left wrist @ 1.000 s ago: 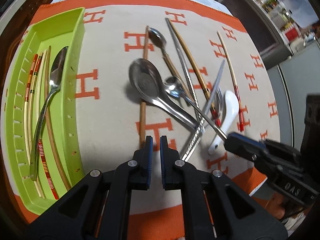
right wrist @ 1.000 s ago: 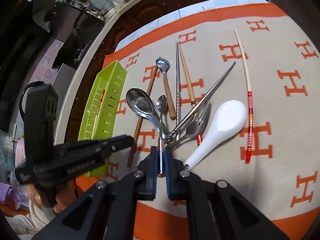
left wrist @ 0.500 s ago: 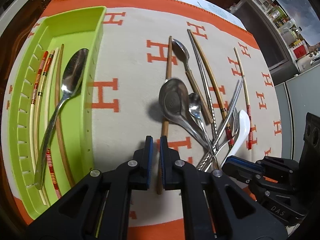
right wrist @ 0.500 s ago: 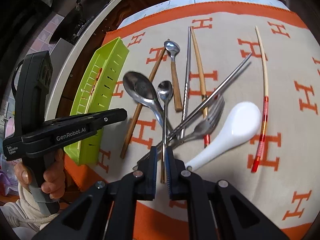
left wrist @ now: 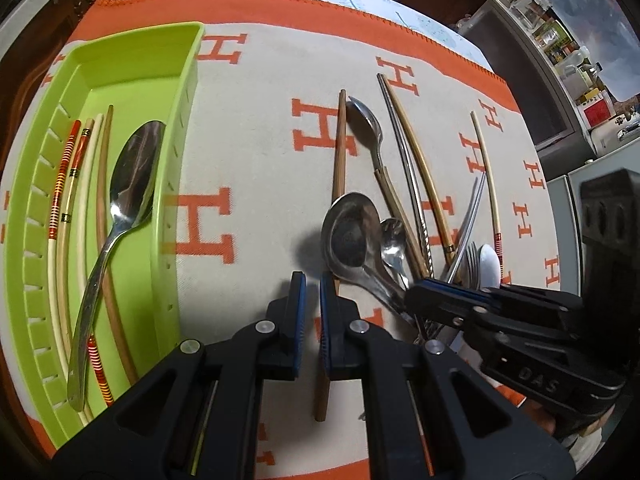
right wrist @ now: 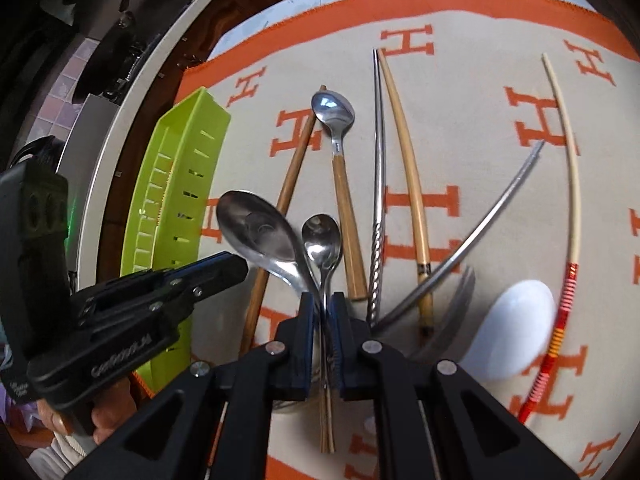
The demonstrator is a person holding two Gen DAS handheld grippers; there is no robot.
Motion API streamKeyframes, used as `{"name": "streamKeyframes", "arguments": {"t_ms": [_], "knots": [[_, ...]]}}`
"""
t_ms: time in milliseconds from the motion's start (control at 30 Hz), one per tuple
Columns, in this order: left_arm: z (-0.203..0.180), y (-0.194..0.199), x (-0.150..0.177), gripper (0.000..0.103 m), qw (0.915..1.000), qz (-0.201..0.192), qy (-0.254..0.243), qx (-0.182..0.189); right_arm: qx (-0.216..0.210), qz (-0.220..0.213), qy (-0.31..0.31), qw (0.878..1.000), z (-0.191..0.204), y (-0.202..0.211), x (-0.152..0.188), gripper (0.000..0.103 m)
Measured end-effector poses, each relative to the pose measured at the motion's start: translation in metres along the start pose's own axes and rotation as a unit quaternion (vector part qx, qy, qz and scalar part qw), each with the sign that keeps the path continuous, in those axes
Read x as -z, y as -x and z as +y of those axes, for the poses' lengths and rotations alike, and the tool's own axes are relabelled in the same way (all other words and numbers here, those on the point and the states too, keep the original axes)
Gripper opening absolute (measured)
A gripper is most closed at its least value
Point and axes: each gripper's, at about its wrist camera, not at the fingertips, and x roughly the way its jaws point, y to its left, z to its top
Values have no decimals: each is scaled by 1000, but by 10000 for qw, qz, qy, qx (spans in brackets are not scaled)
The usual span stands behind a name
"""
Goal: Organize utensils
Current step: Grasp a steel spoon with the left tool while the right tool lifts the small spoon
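My right gripper (right wrist: 321, 320) has its fingers pinched on the thin handle of the small spoon (right wrist: 321, 240), whose bowl points away from me over the middle of the orange-bordered cloth (right wrist: 472, 92). The big spoon (right wrist: 260, 232) lies right against it on the left; I cannot tell whether its handle is caught in the pinch as well. My left gripper (left wrist: 312, 300) hangs with its fingers nearly together and nothing between them, above the brown chopstick (left wrist: 340, 148) near the cloth's front edge.

The green tray (left wrist: 132, 64) sits along the cloth's left edge, already holding a spoon (left wrist: 132, 176) and several chopsticks (left wrist: 76, 184). The rest, including the fork (right wrist: 452, 312) and the white spoon (right wrist: 512, 332), lies heaped toward the front right.

To do this well, I judge I should lift straight up first so the small spoon clears the big one and the steel chopstick (right wrist: 480, 220) crossing the heap, then carry it left and lay it lengthwise beside the spoon in the tray. If the big spoon rides along, I should set down and pinch again.
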Motion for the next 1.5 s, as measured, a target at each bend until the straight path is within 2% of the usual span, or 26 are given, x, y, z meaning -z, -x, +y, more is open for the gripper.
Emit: {"name": "streamKeyframes", "arguments": {"t_ms": [133,200,433,900,967,1133,1500], "knots": [[1,-4,-2,5,10000,15,8,29,-122,-58,-103,9999,-3,-3,-4,8],[2,-6,-3,5,10000,20,15,40,-83,-198,-100,9997,-4,0,-2,4],[2,-10,-7,5,9999,10,0,105,-56,-424,-152,9990,-6,9,2,2],[-9,0,-4,5,9989,-146,-329,285,-183,-498,-170,9984,-9,20,11,2],[-9,0,-4,7,9987,-141,-341,355,-183,-504,-189,9984,-11,21,12,2],[-12,5,-2,31,9972,-253,-520,465,-199,-493,-225,9983,-14,21,11,2],[-20,-10,-15,31,9966,-502,-649,77,-247,-549,-301,9977,-18,25,12,2]]}}
